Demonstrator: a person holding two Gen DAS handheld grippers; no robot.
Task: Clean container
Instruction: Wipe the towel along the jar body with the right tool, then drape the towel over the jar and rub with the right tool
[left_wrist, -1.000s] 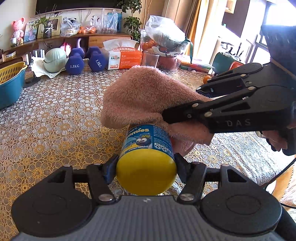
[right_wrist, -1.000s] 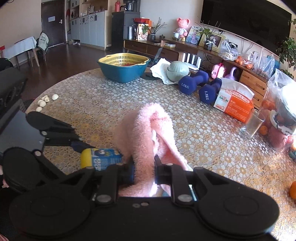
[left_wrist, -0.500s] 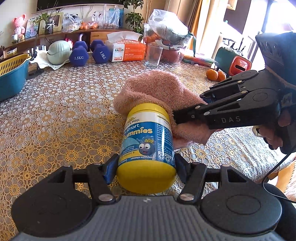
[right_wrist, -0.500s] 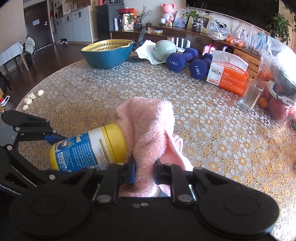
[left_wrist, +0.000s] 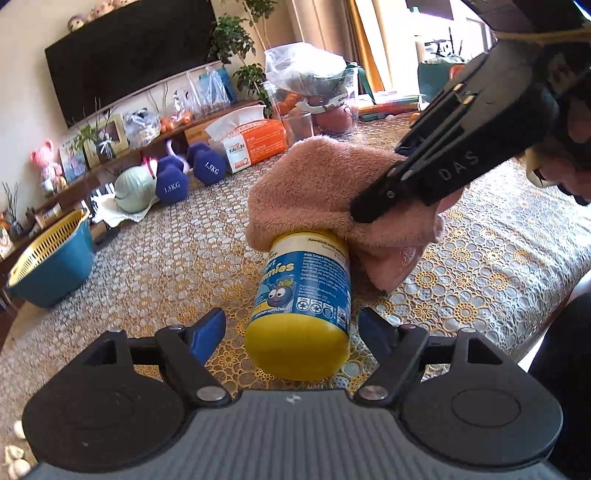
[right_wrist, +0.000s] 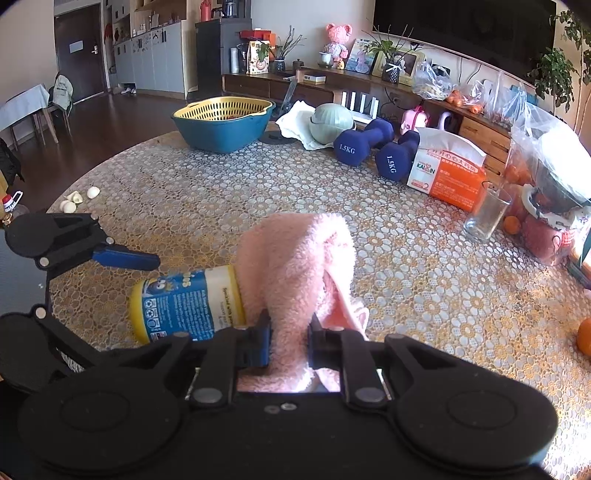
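Yellow and blue, the plastic gummy-vitamin bottle (left_wrist: 301, 310) lay clamped between the left gripper's blue pads half a second ago; now those pads (left_wrist: 207, 328) stand apart, clear of it on both sides, and the bottle lies on its side on the lace-patterned tablecloth (left_wrist: 155, 280). The left gripper (left_wrist: 291, 332) is wide open and touches nothing. In its view the bottle sits at the centre, yellow base toward 6 o'clock, its far end toward 12 o'clock under the fluffy pink towel (left_wrist: 325, 192).

The right gripper (right_wrist: 290, 341) has its fingers drawn close, clamped on a fold of the towel, which drapes over the bottle's end at about 10 o'clock of that gripper. The blue-and-yellow colander basin (right_wrist: 223, 123) sits at 11 o'clock, the two navy dumbbells (right_wrist: 373, 147) near 1 o'clock.
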